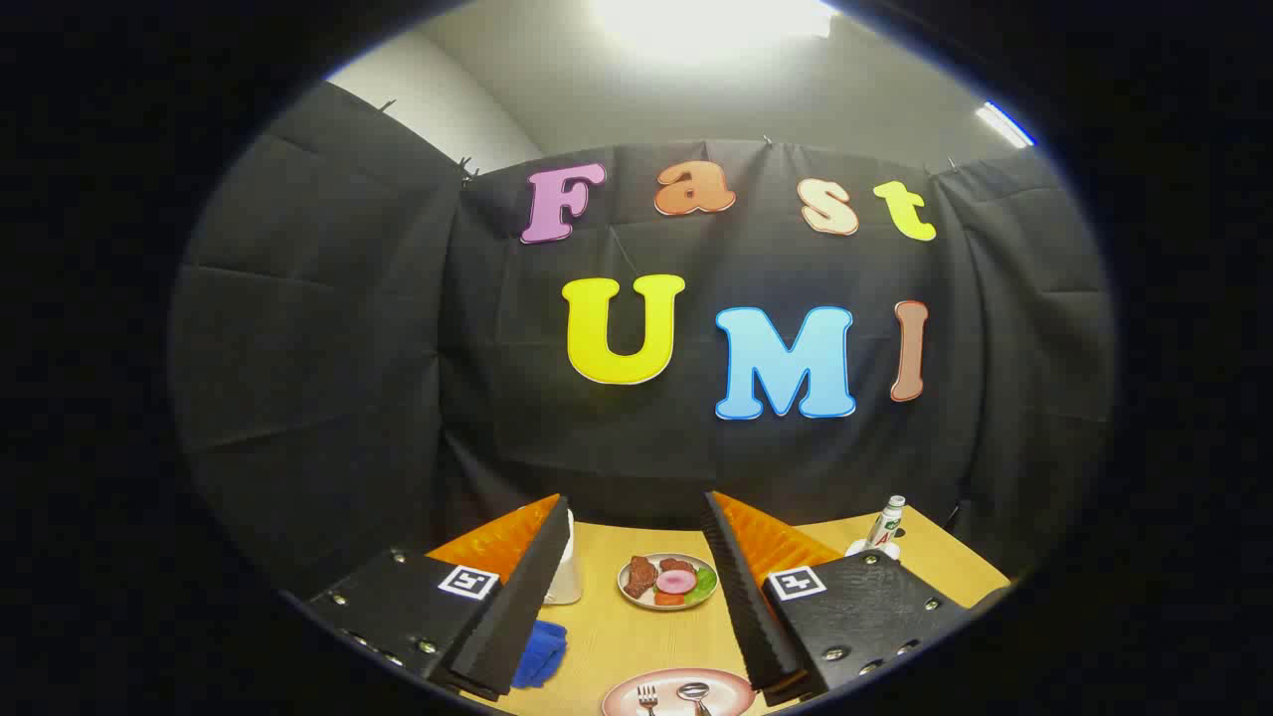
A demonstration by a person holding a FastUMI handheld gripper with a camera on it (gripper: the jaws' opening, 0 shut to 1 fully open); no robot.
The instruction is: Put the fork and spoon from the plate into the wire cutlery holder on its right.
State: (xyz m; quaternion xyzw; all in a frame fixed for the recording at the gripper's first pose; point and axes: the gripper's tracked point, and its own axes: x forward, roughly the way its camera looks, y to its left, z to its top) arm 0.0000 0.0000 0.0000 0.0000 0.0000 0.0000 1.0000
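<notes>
Gripper view: the gripper [636,597] is spread wide and held above the table, its two fingers [522,597] well apart with nothing between them and nothing touching either one. Below and between the finger bases, at the near side of the wooden table [607,626], sits a pinkish plate [622,696] carrying a fork [647,699] and a spoon [693,694] side by side, the fork on the left. Both lie with their working ends toward the far side of the table and their handles toward the camera, long axes roughly parallel to the fingers. Farther along the table, between the fingertips, a second plate [668,581] holds toy food in brown, pink, orange and green. A blue cloth [542,651] lies under the left finger, with a pale translucent container [565,577] just behind that finger. A bottle with a white cap [888,522] stands beyond the right finger. Black draped cloth [328,348] walls the booth under a bright ceiling light [711,20].
</notes>
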